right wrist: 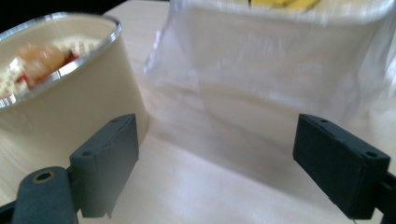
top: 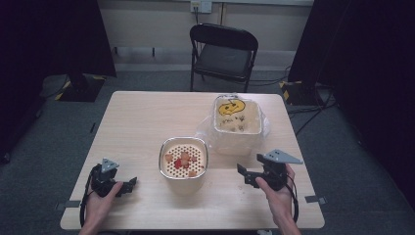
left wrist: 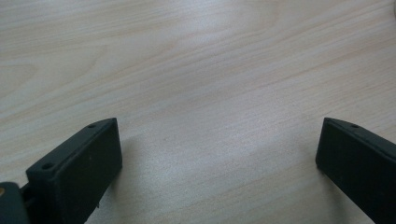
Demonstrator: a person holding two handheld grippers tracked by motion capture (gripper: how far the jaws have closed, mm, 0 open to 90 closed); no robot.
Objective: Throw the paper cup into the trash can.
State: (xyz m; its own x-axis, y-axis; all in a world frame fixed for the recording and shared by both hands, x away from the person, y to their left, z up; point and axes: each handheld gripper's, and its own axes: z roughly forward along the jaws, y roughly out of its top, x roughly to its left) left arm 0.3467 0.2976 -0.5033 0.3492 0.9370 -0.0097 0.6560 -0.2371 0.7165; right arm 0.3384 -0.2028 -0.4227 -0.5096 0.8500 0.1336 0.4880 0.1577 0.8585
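Right gripper (right wrist: 215,158) fingers apart; cream colander (top: 183,157) holds red-orange pieces.

Cream strainer bowl (top: 183,164) upright mid-table; bag-lined bin (top: 238,126) just beside.

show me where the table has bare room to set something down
Bare wood runs along the table's far-left part, left of the cream strainer bowl. It is crowded where that bowl nearly meets the plastic-lined bin; both grippers take the near corners.
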